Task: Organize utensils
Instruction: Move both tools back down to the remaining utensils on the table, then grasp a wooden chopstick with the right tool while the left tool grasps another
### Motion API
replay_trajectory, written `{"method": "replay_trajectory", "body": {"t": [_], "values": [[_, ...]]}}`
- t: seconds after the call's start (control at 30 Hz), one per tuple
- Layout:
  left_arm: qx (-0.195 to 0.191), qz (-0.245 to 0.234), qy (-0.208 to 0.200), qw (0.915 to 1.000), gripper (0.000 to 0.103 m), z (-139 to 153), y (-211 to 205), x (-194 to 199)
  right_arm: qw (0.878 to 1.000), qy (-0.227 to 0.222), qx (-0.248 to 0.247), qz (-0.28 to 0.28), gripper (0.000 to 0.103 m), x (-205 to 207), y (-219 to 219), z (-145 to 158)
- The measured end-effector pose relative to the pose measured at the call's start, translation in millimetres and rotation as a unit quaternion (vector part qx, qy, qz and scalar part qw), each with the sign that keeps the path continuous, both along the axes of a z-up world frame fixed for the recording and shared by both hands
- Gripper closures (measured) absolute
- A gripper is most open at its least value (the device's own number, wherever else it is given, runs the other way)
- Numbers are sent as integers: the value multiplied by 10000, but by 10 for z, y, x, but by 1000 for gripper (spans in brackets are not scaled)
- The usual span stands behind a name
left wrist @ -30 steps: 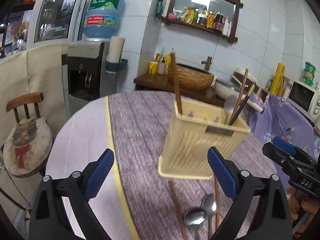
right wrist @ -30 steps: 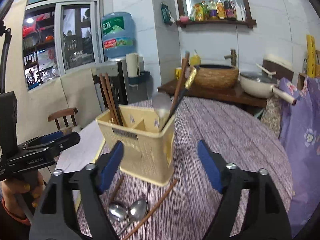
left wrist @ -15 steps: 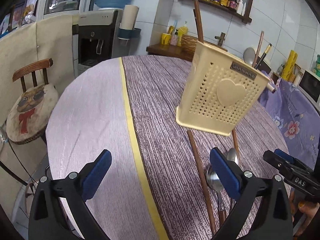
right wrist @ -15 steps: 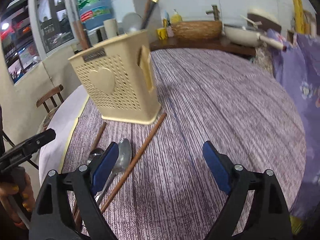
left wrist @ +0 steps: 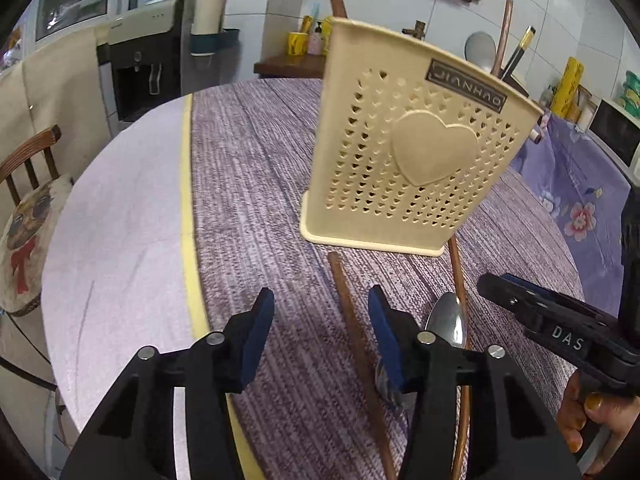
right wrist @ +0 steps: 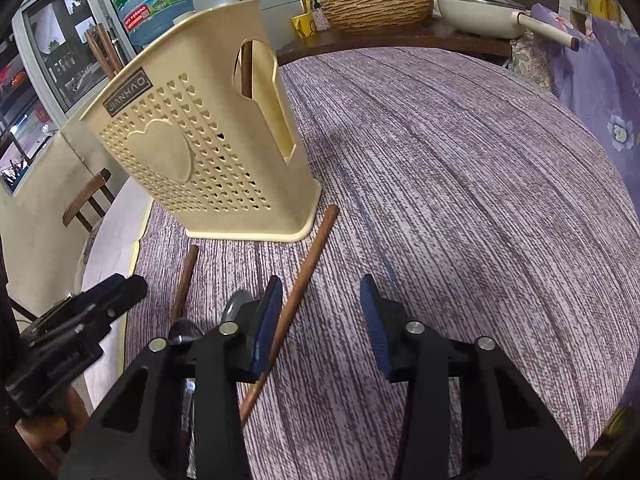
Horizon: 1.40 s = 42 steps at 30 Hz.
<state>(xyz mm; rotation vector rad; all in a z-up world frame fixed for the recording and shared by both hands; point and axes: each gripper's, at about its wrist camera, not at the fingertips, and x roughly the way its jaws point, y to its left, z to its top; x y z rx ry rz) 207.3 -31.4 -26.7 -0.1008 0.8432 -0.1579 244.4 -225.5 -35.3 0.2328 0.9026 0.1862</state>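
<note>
A cream perforated utensil holder [left wrist: 416,152] [right wrist: 208,152] stands on the purple table mat with chopsticks and a spoon upright in it. In front of it lie two brown chopsticks [left wrist: 352,328] [left wrist: 460,280] and spoons [left wrist: 448,320] [right wrist: 240,300]. My left gripper [left wrist: 320,320] hovers low over the mat. Its jaws are closing, with the nearer chopstick lying between them, close to the right pad and not pinched. My right gripper [right wrist: 320,320] is also closing. A chopstick [right wrist: 304,280] runs just inside its left pad, not gripped.
A yellow tape line [left wrist: 186,184] splits the round table. A chair with a cat cushion [left wrist: 24,216] and a water dispenser [left wrist: 148,64] stand to the left. A purple floral cloth [left wrist: 580,184] hangs at the right. A woven basket [right wrist: 376,8] and pan [right wrist: 480,12] sit behind.
Both grippers sank toward the table and tipped downward, coming in over the loose chopsticks and spoons. Both pairs of jaws went from wide to about half as wide.
</note>
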Motion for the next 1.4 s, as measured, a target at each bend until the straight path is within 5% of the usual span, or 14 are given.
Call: {"method": "replay_trajectory", "body": {"t": [0.33, 0.6, 0.87, 1.0, 1.4], "values": [[184, -50, 245, 9995, 59, -156, -121, 130, 9990, 112, -423, -65, 69, 146, 183, -103], [450, -52, 280, 9986, 74, -201, -160, 157, 9970, 84, -752, 164, 89, 155, 174, -102], [525, -119, 334, 9980, 86, -183, -120, 172, 9933, 144, -967, 610, 89, 208, 131, -94], [356, -31, 400, 9986, 86, -182, -70, 219, 9952, 223, -807, 508, 89, 212, 74, -113], [760, -47, 301, 9966, 83, -204, -252, 224, 9950, 34, -964, 240, 89, 202, 191, -139]]}}
